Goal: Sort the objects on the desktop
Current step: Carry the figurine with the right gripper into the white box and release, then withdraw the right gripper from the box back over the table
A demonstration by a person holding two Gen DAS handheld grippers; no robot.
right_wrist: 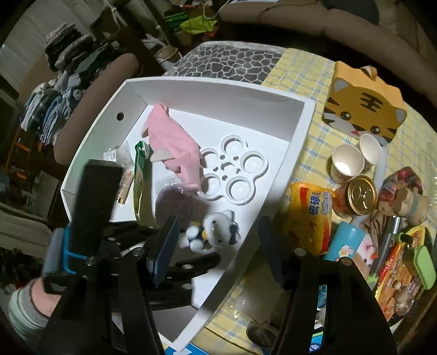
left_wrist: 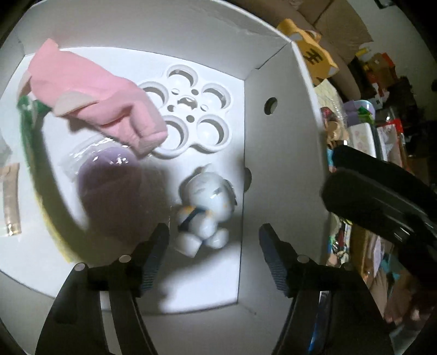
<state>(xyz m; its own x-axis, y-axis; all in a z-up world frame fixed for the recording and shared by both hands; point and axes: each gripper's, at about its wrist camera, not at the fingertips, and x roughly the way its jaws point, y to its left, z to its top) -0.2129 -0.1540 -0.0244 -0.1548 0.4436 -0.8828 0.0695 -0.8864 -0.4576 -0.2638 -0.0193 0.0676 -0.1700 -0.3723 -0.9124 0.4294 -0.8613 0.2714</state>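
Yellow checked cloth covers my table beside the white box. Both my left tongs and right tongs stand spread, pinching nothing. Nearest, at six o'clock in the box, lies the white figurine; the flower-shaped tray sits behind it toward twelve, the pink cloth at ten.

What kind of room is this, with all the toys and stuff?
Probably a lived-in home room, maybe a living room. A sofa curves behind a table under a yellow checked tablecloth, folded clothes are stacked at the side, and toys and snacks go into a white box.
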